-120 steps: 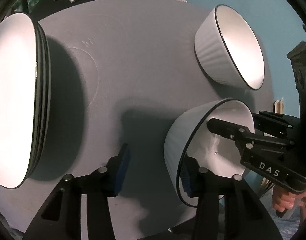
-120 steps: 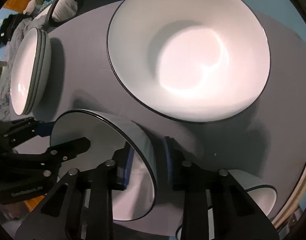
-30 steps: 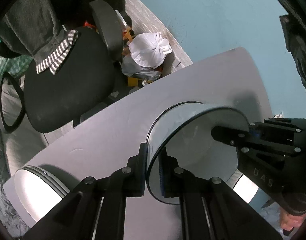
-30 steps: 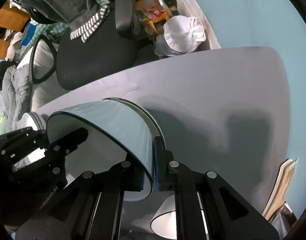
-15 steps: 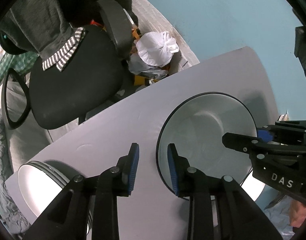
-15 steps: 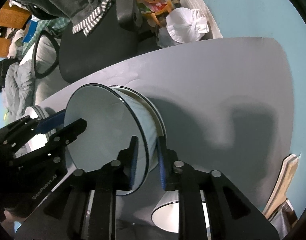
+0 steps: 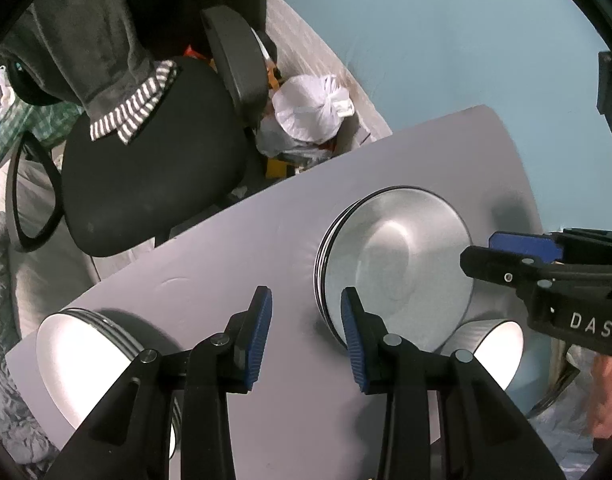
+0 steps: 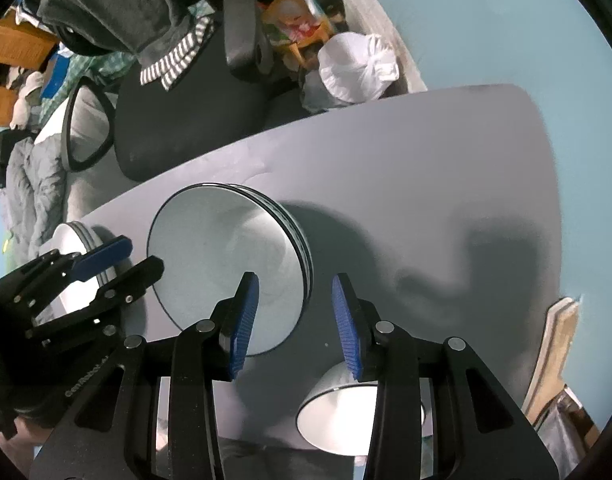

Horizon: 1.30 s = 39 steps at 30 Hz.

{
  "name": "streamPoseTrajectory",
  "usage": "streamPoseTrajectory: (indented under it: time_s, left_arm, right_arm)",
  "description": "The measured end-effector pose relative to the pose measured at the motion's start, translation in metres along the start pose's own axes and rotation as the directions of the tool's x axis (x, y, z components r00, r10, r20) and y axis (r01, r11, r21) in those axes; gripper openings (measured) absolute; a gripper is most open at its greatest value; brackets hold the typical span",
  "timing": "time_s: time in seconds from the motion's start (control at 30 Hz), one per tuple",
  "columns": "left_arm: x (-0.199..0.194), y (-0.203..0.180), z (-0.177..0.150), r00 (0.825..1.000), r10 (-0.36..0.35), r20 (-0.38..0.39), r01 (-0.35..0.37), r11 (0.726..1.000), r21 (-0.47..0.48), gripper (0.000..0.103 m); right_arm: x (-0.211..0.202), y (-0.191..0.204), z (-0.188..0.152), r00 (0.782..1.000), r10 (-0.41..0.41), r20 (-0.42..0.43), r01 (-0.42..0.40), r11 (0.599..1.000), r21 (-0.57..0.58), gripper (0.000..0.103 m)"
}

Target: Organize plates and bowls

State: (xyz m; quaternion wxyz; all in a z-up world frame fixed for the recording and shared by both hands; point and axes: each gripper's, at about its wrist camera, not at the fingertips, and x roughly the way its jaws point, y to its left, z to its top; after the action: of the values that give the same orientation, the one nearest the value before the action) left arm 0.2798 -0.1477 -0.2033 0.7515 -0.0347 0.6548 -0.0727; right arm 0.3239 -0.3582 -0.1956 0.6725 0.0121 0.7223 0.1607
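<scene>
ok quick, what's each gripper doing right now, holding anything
left gripper: jaws opening, nothing between the pads, beside the stacked bowls.
right gripper: jaws opening, pads off the stacked bowls' rim, holding nothing.

A black office chair (image 7: 146,160) stands just beyond the far edge of the grey table (image 7: 425,152). Over the chair's back hangs a dark grey garment (image 7: 86,32) with a black-and-white striped hem (image 7: 134,112) lying on the seat. To the right of the chair, on the floor against the pale blue wall (image 7: 445,20), sits a knotted white plastic bag (image 7: 309,108), with colourful packaging (image 8: 298,20) behind it. Left of the chair lies crumpled grey bedding (image 8: 30,176).
</scene>
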Motion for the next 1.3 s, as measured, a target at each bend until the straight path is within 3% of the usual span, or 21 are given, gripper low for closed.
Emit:
streamPoseTrajectory:
  time_s: [0.17,0.5,0.77,1.13,1.2,1.23,1.3]
  left_arm:
    - [-0.027,0.006,-0.012,0.998,-0.014,0.063,0.015,1.0,-0.015,0.052]
    - [-0.091,0.02,-0.038,0.981,-0.028,0.19,0.038,0.998,-0.05,0.056]
    - [-0.119,0.03,-0.059,0.971,-0.066,0.229,0.086,0.993,-0.08,0.056]
    - [-0.153,0.039,-0.097,0.956,-0.072,0.285,0.091,0.994,-0.057,0.056]
    - [-0.161,0.041,-0.103,0.953,-0.079,0.293,0.1,0.993,-0.057,0.061]
    - [-0.164,0.042,-0.106,0.951,-0.081,0.299,0.103,0.993,-0.058,0.07]
    - [-0.174,0.044,-0.114,0.94,-0.081,0.332,0.104,0.993,-0.051,0.072]
  right_arm:
    - [-0.022,0.005,-0.009,0.997,-0.027,0.07,0.028,1.0,-0.01,0.055]
    - [-0.07,0.025,-0.033,0.976,-0.067,0.207,0.075,0.997,-0.028,0.059]
    - [-0.103,0.044,-0.052,0.943,-0.08,0.322,0.097,0.994,-0.039,0.068]
    - [-0.133,0.059,-0.089,0.914,-0.064,0.4,0.08,0.997,-0.022,0.069]
    - [-0.137,0.062,-0.095,0.908,-0.07,0.414,0.085,0.996,-0.018,0.069]
    - [-0.14,0.064,-0.099,0.903,-0.073,0.424,0.088,0.996,-0.018,0.069]
    - [-0.143,0.066,-0.106,0.897,-0.075,0.436,0.09,0.996,-0.016,0.069]
